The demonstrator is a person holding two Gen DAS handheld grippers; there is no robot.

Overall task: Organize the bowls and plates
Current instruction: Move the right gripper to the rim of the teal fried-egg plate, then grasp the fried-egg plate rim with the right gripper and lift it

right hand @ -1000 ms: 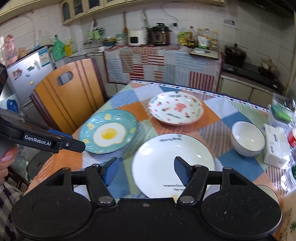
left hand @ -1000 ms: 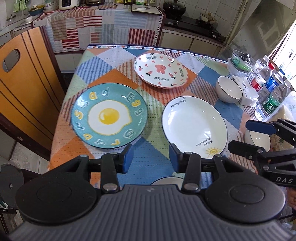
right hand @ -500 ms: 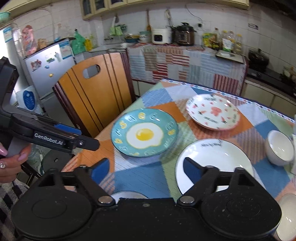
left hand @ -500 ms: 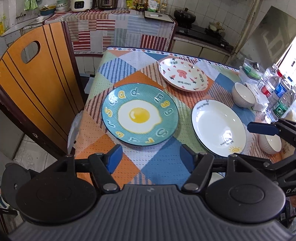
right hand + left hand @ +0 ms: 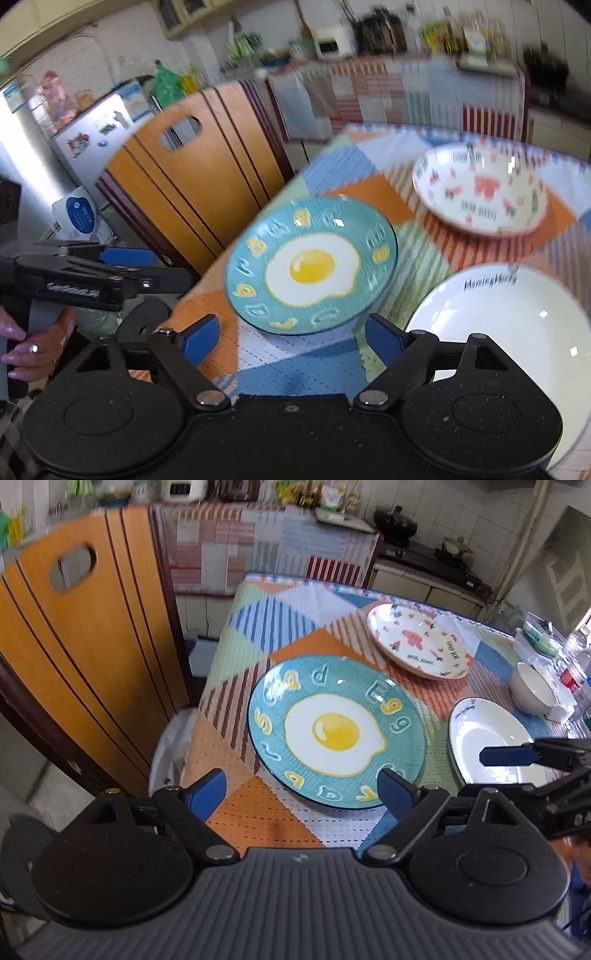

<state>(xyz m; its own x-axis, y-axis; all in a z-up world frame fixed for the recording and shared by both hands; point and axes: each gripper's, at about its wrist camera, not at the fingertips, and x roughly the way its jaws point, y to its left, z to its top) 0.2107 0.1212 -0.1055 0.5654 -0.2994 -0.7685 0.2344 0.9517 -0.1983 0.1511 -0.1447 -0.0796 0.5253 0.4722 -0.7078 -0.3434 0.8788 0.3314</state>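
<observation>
Left wrist view: left gripper (image 5: 301, 788) spread wide over the near left part of the tabletop (image 5: 258, 819), jaws just been opening, nothing between the blue pads. Just ahead, a teal fried-egg plate (image 5: 334, 731) lying flat toward the left edge, its near rim roughly level with the right pad. Farther back toward the far edge, a white plate with red and pink figures (image 5: 419, 640), apart from the teal one. Toward the right, a plain white plate (image 5: 495, 747) with a dark rim line and small black script, partly covered by the right gripper (image 5: 511, 771) reaching in from the right edge of view. Behind that plate, near the right edge of the tabletop, a pale bowl (image 5: 533, 688), upright, close against a white box. Off the left edge, a wooden chair back (image 5: 85, 650) with an oval cut-out.

Right wrist view, blurred: right gripper (image 5: 291, 338) also released, jaws wide, having widened and then eased in slightly, empty between the pads. Teal fried-egg plate (image 5: 312, 266) straight ahead past the fingertips, near the left edge of the tabletop (image 5: 295, 369). Plain white plate (image 5: 498, 325) at the near right, partly behind the right finger. Patterned plate (image 5: 480, 190) farther back. Left gripper (image 5: 147, 269) at the left, off the table edge, held in a hand (image 5: 37, 350).
</observation>
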